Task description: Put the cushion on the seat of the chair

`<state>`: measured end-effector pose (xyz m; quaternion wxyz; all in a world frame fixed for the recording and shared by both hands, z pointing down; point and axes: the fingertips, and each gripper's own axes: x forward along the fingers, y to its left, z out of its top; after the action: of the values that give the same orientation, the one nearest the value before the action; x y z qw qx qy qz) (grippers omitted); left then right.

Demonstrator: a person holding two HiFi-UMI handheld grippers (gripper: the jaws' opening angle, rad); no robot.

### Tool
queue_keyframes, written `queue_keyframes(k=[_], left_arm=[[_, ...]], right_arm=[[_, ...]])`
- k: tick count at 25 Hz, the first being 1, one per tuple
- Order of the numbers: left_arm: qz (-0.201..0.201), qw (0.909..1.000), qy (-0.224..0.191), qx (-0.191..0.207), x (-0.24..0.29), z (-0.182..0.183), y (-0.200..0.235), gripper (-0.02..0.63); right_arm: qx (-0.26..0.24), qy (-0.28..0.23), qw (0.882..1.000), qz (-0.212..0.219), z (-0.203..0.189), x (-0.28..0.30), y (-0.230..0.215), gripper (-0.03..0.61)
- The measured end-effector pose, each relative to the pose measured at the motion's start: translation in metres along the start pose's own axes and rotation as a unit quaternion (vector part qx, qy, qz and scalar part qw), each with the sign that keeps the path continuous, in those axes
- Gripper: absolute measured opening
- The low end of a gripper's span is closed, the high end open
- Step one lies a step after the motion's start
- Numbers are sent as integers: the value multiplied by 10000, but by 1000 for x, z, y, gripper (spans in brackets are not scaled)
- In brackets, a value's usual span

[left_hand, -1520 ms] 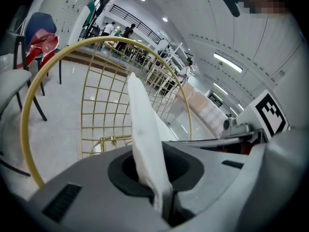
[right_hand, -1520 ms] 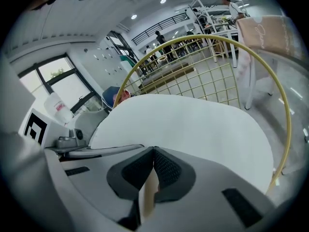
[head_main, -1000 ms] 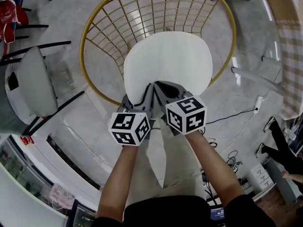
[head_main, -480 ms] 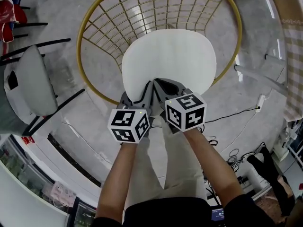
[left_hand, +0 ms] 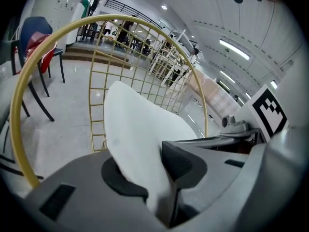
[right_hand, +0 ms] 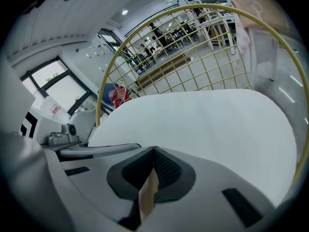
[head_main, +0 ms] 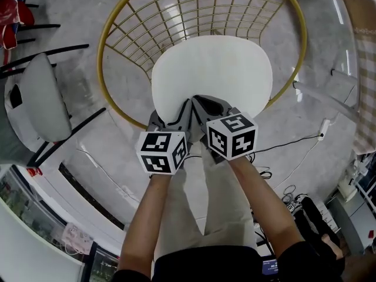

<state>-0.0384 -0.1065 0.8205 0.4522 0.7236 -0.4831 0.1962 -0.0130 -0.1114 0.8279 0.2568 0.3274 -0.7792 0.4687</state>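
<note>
The white cushion lies over the round seat of the gold wire chair, its near edge in both grippers. My left gripper has the cushion's edge between its jaws, which are opening; a thin dark gap shows beside the right pad. My right gripper is shut on the same edge, a tan sliver pinched between its pads. In the right gripper view the cushion spreads flat toward the chair's wire back. The left gripper view shows the gold rim arching round it.
A white chair with black legs stands at the left, and a red item lies on another chair at the far left. Cables run over the floor at the right, near a table with a checked cloth.
Both grippers have sunk a little with the cushion toward the chair seat. A person at the lower right has moved.
</note>
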Motion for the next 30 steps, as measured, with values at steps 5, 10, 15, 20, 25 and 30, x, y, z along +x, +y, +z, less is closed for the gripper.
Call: queue_keyframes(k=[5, 10, 15, 20, 25, 30], left_arm=[[109, 9997, 223, 37, 2, -11, 7, 137], [248, 9991, 340, 50, 2, -18, 12, 161], [324, 9987, 402, 36, 1, -22, 15, 181], [335, 9984, 461, 35, 2, -27, 16, 183], [252, 9983, 508, -107, 2, -33, 18, 183], [221, 9982, 551, -115, 1, -38, 19, 183]], right_arm=[[-4, 103, 9999, -45, -6, 7, -3, 20], [0, 172, 9998, -66, -10, 12, -5, 20], [-159, 238, 9995, -155, -13, 16, -6, 20], [-277, 313, 9988, -245, -18, 21, -8, 20], [-285, 395, 9985, -269, -23, 27, -12, 20], [-340, 419, 9980, -328, -27, 30, -14, 20]])
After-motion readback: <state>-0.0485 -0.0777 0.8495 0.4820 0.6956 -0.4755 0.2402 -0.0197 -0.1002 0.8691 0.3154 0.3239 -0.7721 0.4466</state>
